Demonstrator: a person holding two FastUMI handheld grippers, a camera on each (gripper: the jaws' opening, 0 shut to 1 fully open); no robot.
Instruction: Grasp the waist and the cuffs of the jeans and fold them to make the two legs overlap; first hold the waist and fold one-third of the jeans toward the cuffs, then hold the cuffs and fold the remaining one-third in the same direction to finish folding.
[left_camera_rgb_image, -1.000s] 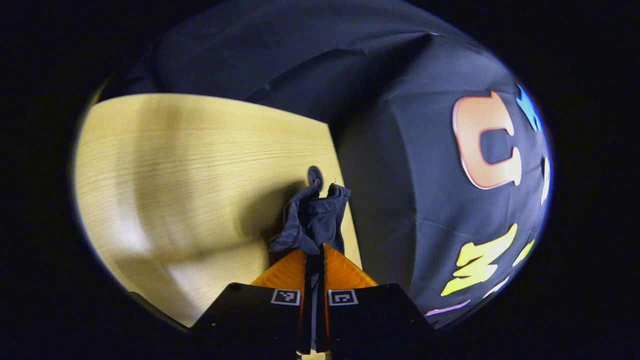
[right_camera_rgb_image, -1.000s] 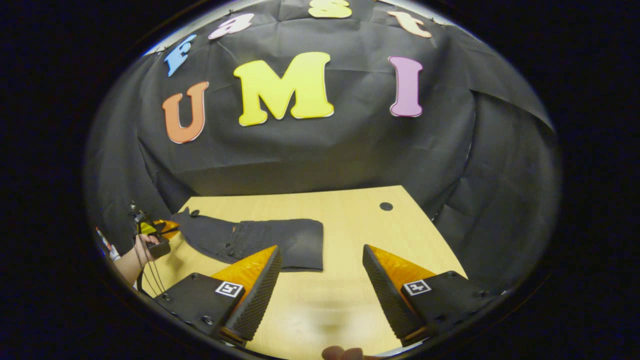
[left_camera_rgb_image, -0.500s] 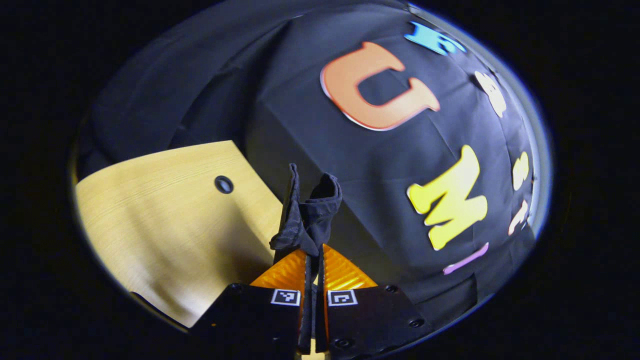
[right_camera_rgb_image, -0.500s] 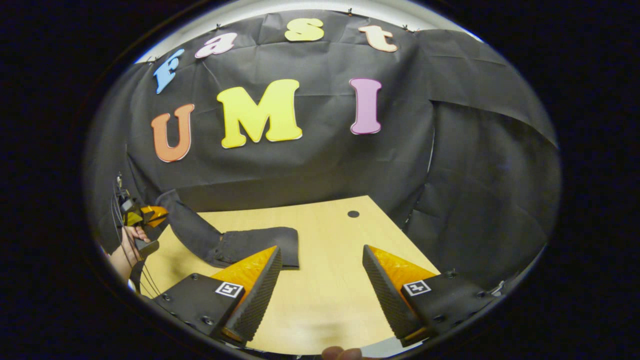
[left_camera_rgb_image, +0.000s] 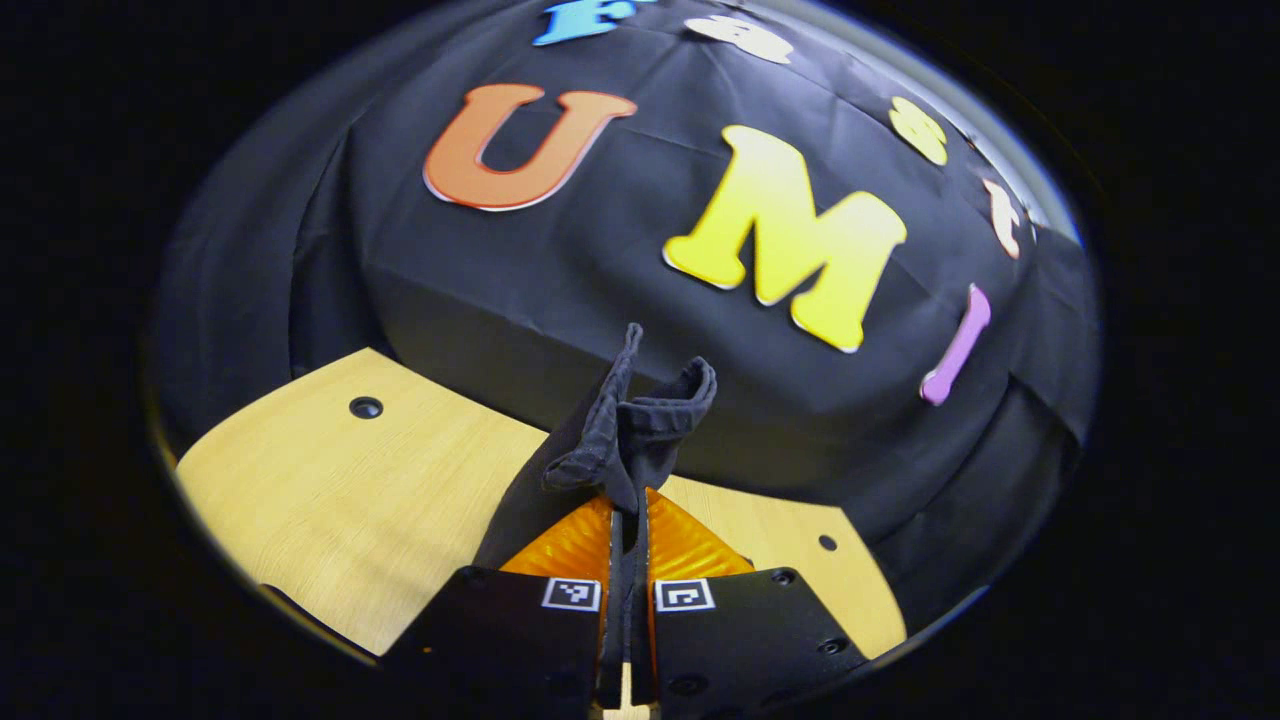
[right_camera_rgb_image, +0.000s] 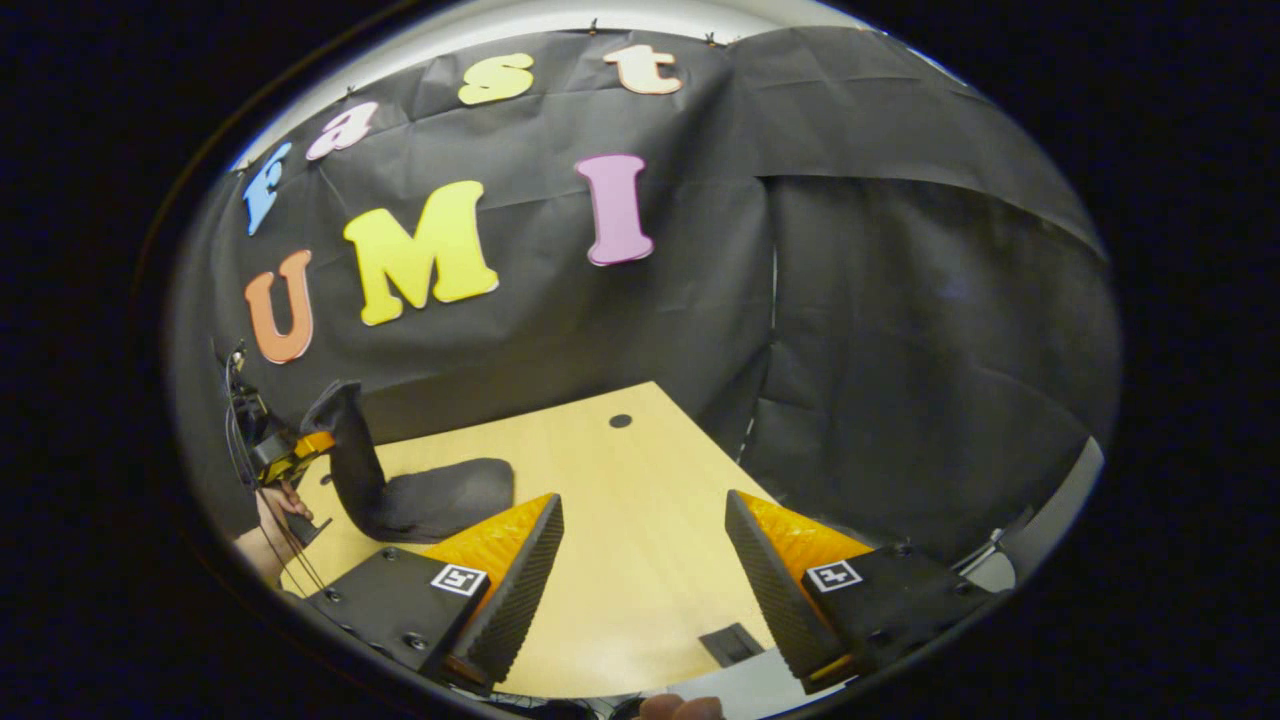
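The dark jeans (right_camera_rgb_image: 430, 500) lie bunched on the wooden table (right_camera_rgb_image: 620, 520) at the left in the right gripper view. One end (right_camera_rgb_image: 345, 440) of them is lifted upright off the table. My left gripper (right_camera_rgb_image: 290, 455), held by a hand (right_camera_rgb_image: 272, 508), is pinching that end. In the left gripper view the left gripper (left_camera_rgb_image: 627, 505) is shut on a wad of jeans cloth (left_camera_rgb_image: 630, 430) that sticks up past the fingertips. My right gripper (right_camera_rgb_image: 640, 570) stands open above the table, to the right of the jeans, with nothing between its fingers.
The table has a small round hole (right_camera_rgb_image: 620, 421) near its far edge, and two holes (left_camera_rgb_image: 365, 407) (left_camera_rgb_image: 827, 542) show in the left gripper view. A small dark plate (right_camera_rgb_image: 730, 643) sits at the table's near edge. Black cloth walls close the back and right.
The left gripper has raised its end of the jeans from low over the table to upright and turned toward the back wall. The right gripper has swung rightward, staying open.
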